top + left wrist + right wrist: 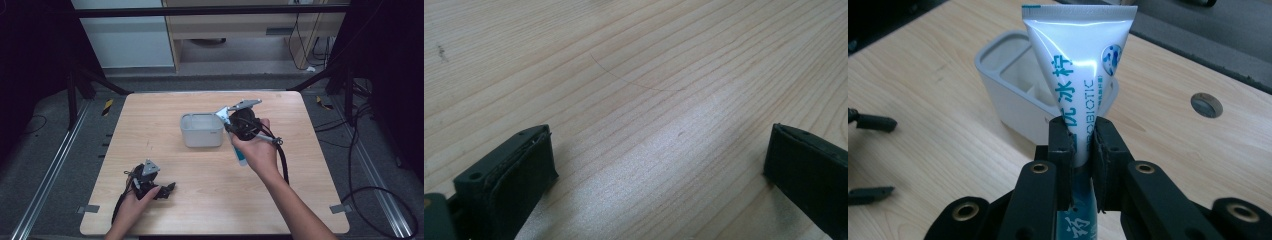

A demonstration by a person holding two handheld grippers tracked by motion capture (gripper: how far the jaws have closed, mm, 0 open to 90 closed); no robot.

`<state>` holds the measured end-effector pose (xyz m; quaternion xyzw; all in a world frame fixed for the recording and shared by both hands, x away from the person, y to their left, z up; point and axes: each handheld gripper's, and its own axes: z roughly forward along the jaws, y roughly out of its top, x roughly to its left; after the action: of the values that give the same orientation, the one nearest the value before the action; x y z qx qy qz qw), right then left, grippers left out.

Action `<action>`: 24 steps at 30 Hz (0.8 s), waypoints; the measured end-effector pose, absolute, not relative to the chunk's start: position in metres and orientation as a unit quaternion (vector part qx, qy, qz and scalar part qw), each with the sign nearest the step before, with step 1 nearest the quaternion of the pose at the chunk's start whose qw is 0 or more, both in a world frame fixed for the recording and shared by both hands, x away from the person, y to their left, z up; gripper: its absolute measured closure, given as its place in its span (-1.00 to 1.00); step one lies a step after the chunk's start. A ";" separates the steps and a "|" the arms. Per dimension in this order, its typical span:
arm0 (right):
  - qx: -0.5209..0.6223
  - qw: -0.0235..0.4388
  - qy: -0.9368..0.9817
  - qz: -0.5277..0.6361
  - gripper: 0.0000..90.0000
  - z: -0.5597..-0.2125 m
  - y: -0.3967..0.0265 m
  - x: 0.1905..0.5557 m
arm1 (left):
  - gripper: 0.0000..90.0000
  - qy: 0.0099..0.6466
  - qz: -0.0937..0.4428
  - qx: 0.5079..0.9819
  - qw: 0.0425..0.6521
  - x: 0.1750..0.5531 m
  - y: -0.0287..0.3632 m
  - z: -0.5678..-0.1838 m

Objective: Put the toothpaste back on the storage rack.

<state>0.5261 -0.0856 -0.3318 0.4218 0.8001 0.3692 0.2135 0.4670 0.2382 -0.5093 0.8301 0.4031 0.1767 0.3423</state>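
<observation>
Work in hand: a toothpaste tube (1075,75) is being carried toward a white bin (201,130) near the middle of the table (150,150); putting it inside is judged to be the aim.
Right gripper (1082,137): its fingers (1060,145) are clamped on the tube around mid-length; the flat crimped end points up and away, the lower part passes down between the fingers.
Tube position: held above the table just right of the bin, as seen in the high view (240,155); not inside the bin.
Left gripper (167,189): rested at the near left of the table, well apart from the bin; its fingers (519,172) are spread wide with nothing between them.
Done: the tube is picked up and brought beside the bin.
Left: moving it over the bin's opening; lowering; release.
Bin contents: cannot be told.
</observation>
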 end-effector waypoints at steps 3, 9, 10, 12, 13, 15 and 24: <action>0.422 0.218 0.793 0.382 0.79 -0.331 -0.080 0.526 | -1.00 0.403 0.177 0.830 0.342 0.467 0.238 -0.509; 0.416 0.234 0.779 0.407 0.79 -0.330 -0.069 0.524 | -1.00 0.403 0.177 0.830 0.342 0.467 0.238 -0.509; 0.415 0.236 0.775 0.414 0.79 -0.330 -0.066 0.523 | -1.00 0.403 0.177 0.830 0.342 0.467 0.238 -0.509; 0.414 0.238 0.774 0.416 0.79 -0.330 -0.065 0.523 | -1.00 0.403 0.177 0.830 0.342 0.467 0.238 -0.509; 0.411 0.241 0.773 0.418 0.79 -0.330 -0.063 0.523 | -1.00 0.403 0.177 0.830 0.342 0.467 0.238 -0.509; 0.410 0.245 0.769 0.425 0.79 -0.330 -0.059 0.522 | -1.00 0.403 0.177 0.830 0.342 0.467 0.238 -0.509; 0.409 0.255 0.756 0.443 0.79 -0.333 -0.049 0.522 | -1.00 0.403 0.177 0.830 0.342 0.467 0.238 -0.509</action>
<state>0.5217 -0.0489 -0.3327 0.4094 0.7556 0.4430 0.2552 0.4671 0.2382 -0.5092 0.8303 0.4029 0.1767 0.3421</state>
